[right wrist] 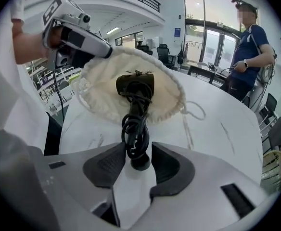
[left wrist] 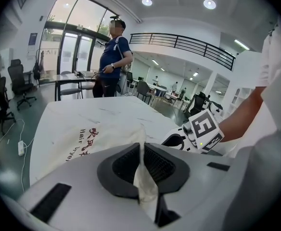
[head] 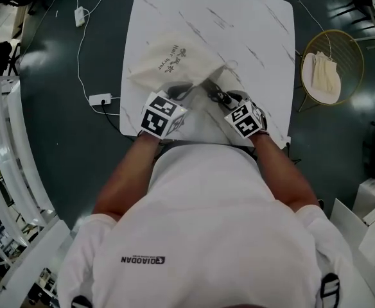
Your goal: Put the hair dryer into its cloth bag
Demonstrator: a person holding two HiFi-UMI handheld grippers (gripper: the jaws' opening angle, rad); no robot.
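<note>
Hair dryer [right wrist: 135,88]: head inside the cloth bag [head: 174,56] mouth; long axis runs straight ahead from the right gripper [right wrist: 138,154].
Right fingers [right wrist: 107,166]: apart, straddling the handle end and coiled cord, apparently unclamped.
Left gripper [left wrist: 143,150]: fingers pinching the bag rim, mouth held raised.
Table [head: 252,24]: white, marble-patterned; dark floor around.

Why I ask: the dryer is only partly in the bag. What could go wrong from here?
1. The dryer is only head-first in the bag; its handle and coiled cord stick out and could snag the rim.
2. The left gripper pinches just a thin fold of cloth, which might slip and let the mouth close.
</note>
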